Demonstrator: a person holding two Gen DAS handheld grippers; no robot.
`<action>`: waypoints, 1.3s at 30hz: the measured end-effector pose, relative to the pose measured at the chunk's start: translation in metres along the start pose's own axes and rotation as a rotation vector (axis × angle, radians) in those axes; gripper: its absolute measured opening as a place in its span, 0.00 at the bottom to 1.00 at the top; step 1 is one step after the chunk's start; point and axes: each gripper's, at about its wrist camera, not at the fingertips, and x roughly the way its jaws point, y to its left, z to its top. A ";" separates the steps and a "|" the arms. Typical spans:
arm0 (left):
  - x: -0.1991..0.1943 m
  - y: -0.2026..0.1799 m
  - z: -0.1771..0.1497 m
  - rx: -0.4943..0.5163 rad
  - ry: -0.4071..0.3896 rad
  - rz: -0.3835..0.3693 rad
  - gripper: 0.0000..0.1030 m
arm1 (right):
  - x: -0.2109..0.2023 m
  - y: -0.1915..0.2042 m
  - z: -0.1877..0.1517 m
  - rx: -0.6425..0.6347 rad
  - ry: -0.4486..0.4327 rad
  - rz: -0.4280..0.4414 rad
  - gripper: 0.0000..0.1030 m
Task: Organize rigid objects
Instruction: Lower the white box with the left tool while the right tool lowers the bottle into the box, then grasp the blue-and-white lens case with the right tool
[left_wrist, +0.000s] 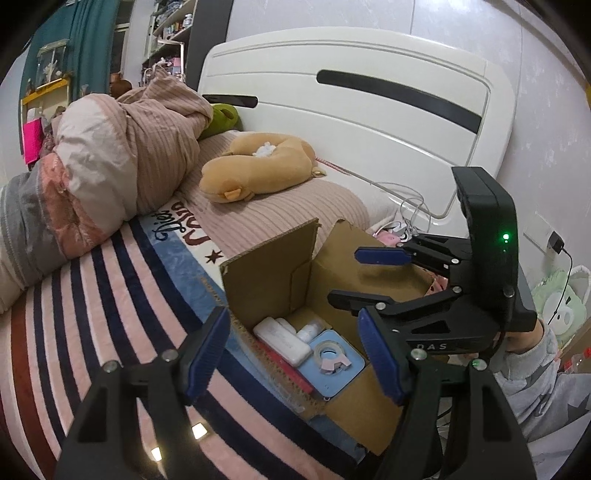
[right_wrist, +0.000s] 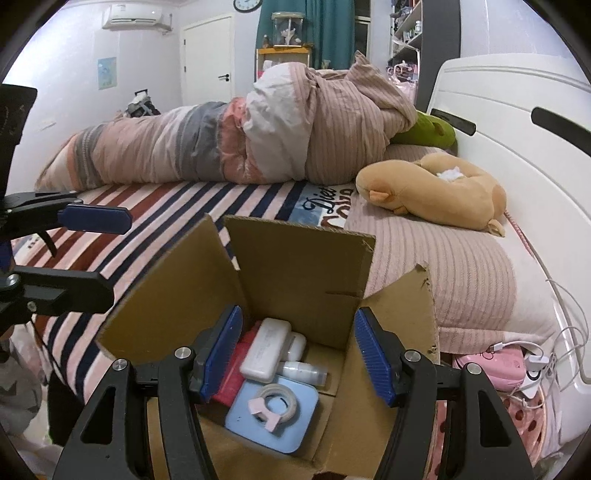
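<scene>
An open cardboard box (right_wrist: 295, 266) (left_wrist: 266, 273) stands on the bed's edge. Inside lie a white case (right_wrist: 264, 349) (left_wrist: 282, 339), a small white bottle (right_wrist: 301, 371) (left_wrist: 309, 330), a red flat item (right_wrist: 231, 380) (left_wrist: 286, 365), and a light blue square box (right_wrist: 273, 424) (left_wrist: 332, 369) with a clear tape roll (right_wrist: 275, 402) (left_wrist: 328, 354) on top. My right gripper (right_wrist: 297, 354) is open and empty above the box; it also shows in the left wrist view (left_wrist: 373, 273). My left gripper (left_wrist: 295, 354) is open and empty beside the box; it also shows in the right wrist view (right_wrist: 92, 254).
A striped blanket (left_wrist: 110, 314) covers the bed. A bundled duvet (right_wrist: 240, 136) lies behind. A tan plush toy (right_wrist: 436, 192) and a green plush (right_wrist: 432, 131) rest by the white headboard (left_wrist: 351, 103). Cables and a pink item (right_wrist: 506, 363) sit right of the box.
</scene>
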 end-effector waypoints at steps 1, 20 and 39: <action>-0.004 0.002 -0.001 -0.006 -0.006 0.002 0.68 | -0.002 0.002 0.001 -0.003 -0.003 -0.005 0.63; -0.107 0.123 -0.094 -0.225 -0.086 0.228 0.71 | 0.002 0.159 0.040 -0.130 -0.023 0.257 0.63; -0.032 0.187 -0.205 -0.417 0.079 0.123 0.71 | 0.206 0.176 -0.017 0.099 0.296 0.178 0.33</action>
